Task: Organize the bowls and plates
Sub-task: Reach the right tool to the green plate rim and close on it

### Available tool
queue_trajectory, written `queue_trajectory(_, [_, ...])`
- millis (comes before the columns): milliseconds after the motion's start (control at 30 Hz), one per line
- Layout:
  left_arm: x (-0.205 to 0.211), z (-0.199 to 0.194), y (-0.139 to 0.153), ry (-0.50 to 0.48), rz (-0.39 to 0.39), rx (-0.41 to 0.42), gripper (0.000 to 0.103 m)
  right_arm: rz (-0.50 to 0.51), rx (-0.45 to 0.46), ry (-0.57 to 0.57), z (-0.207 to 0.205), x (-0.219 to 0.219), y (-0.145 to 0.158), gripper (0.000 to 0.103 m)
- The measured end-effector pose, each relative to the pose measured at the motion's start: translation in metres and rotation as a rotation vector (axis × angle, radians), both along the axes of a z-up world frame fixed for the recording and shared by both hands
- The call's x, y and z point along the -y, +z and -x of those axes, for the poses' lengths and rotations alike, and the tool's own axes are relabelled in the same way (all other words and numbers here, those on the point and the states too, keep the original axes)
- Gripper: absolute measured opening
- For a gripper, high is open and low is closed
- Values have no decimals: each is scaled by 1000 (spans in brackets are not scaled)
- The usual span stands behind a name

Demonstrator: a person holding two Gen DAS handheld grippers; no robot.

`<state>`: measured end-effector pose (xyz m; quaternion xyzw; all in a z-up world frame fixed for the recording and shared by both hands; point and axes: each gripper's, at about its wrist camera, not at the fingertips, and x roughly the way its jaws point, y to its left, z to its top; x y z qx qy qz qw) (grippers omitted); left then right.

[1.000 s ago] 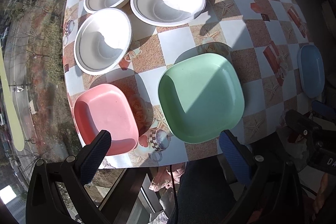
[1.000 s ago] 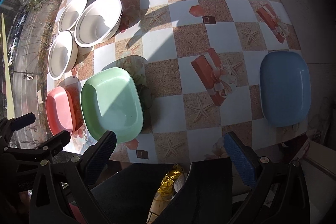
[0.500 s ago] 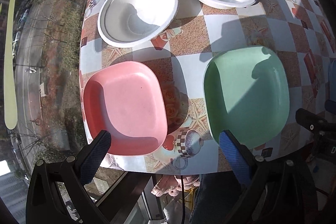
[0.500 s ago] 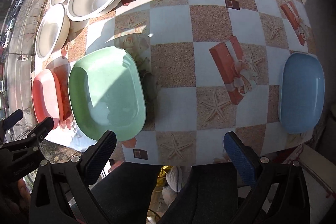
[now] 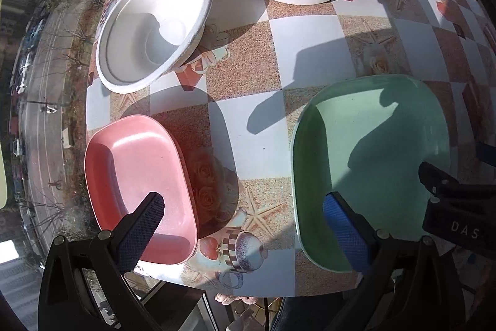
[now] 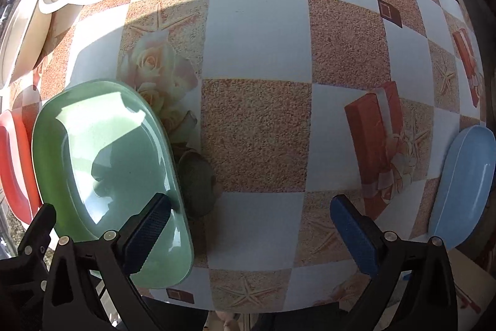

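Pink plate (image 5: 139, 191) sits at the near left corner of the table (image 5: 310, 58), rim close to the edge. Green plate (image 5: 369, 163) is beside it to the right, clear gap between them. Blue plate (image 6: 462, 188) is well apart at the near right edge. Three white bowls (image 5: 152, 30) are clustered behind the pink plate; the front one looks tilted, leaning on a neighbour, but contact is hard to confirm.

Handling, my read: plates look like hard moulded plastic, so light, stiff, glossy, likely slick. Raised rims with rounded corners. Grab at the near rim, one pad inside the lip and one under it. The bowls look like pulp or paper: very light, rim may flex, so pinch gently on the rim.

Left gripper (image 5: 245, 225) hangs over the near table edge, jaws spread wide and empty; one pad is over the pink plate's near rim, the other over the green plate's near edge. Right gripper (image 6: 251, 228) also wide open, holding nothing; its left pad sits over the green plate's right rim, the rest over bare table.

Nothing stacked yet. Likely plan: nest the plates together, then the bowls.

Risk: plates near the edge could slide off if nudged.
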<state>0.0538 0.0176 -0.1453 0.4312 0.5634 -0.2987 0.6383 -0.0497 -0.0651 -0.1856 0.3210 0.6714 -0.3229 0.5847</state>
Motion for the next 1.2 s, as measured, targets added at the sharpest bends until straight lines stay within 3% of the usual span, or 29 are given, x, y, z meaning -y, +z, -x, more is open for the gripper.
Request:
queue_trajectory(233, [13,15,-18,22,9,-63,103,28,-47,-27,41,8,4,103])
queue_trajectory(467, [38,18,-16,-46,38,-28,103,-34,53,-85,51,19,-1,103])
queue_trajectory(733, [69,14,-18,-77,86,-97,103,-33,56,-117,64,35,8,103])
queue_trajectory(800, [78,10,-17,-72,95,-123,100,-36,59,-147,65,36,6,103])
queue_trajectory(900, [81,1,-14,-46,126,-196,88,-81,32,-167,63,46,1,103])
queue_trajectory(967, [79,1,-7,-64,137,-187,79,-97,34,-196,62,49,2,102])
queue_trajectory(1033, [82,10,-2,-102,151,-178,68,-87,36,-198,59,48,5,95])
queue_trajectory(1133, [91,24,5,-154,162,-213,31,-87,48,-154,50,37,14,73])
queue_trajectory(1200, [95,31,6,-166,149,-192,31,-90,69,-132,42,36,21,40])
